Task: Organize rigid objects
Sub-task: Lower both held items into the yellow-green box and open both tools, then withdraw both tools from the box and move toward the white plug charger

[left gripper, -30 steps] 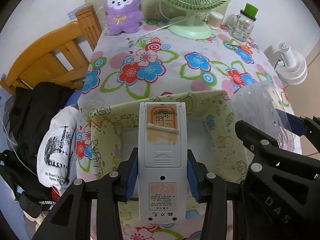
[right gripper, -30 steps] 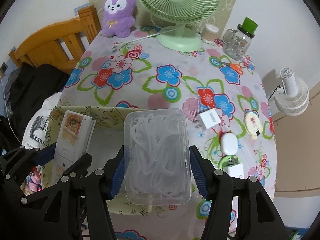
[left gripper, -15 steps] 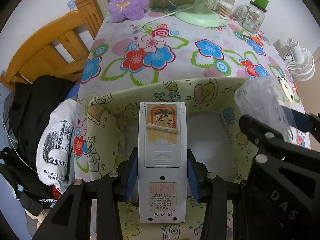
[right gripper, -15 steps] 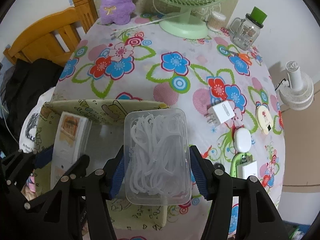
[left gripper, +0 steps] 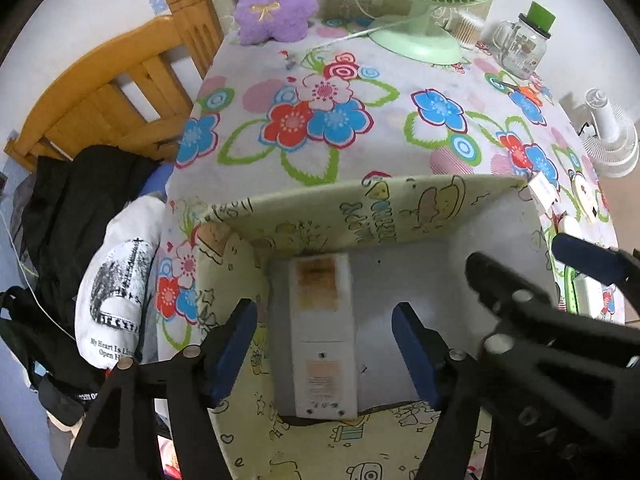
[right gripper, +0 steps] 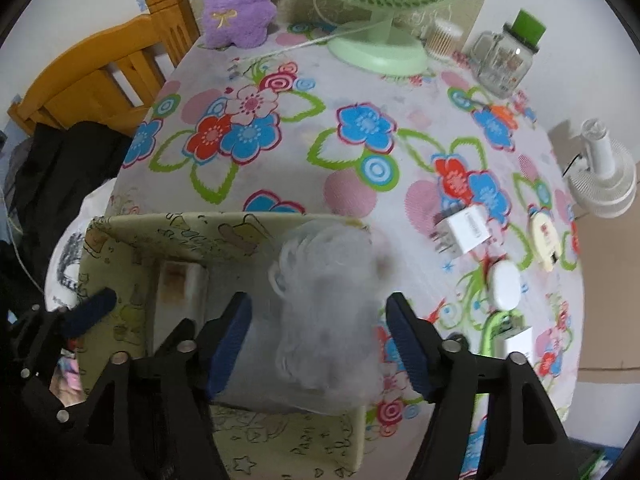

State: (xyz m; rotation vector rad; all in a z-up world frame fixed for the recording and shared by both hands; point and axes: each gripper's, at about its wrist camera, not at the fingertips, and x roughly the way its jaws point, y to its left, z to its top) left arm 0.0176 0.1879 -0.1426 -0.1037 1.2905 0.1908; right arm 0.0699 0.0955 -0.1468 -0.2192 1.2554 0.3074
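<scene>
The blue pads (left gripper: pixel 234 344) of the left gripper (left gripper: pixel 324 344) stand wide apart; its jaws have just been opening, and the grey remote control (left gripper: pixel 320 336) between them is free, with a gap on each side. The remote control is inside the yellow cartoon-printed storage box (left gripper: pixel 380 204), near the left wall of it, with its stained label toward the far wall; if it already rests on the bottom I cannot tell for sure. The right gripper (right gripper: pixel 322 340) is also spread wide, its jaws have just been opening too, and its blue pads (right gripper: pixel 404 344) do not touch the clear plastic case of floss picks (right gripper: pixel 324 312) between them. This case is blurred in the right wrist view; it is over the right part of the same box, close to the right wall, beside the remote control. Both grippers point steeply down into the box, side by side, and each one shows at the edge of the other's view. The box stands at the near edge of the table with the flowered tablecloth (right gripper: pixel 280 152). To the right of the box, on the cloth, lie a white charger plug (right gripper: pixel 466 232), a white oval case (right gripper: pixel 504 284) and a round cream-coloured item (right gripper: pixel 544 236). At the far side of the table stand a green fan (right gripper: pixel 380 48), a purple plush toy (right gripper: pixel 236 4) and a glass jar with green lid (right gripper: pixel 504 56). A wooden chair (left gripper: pixel 108 92) with dark clothes is at the left.
</scene>
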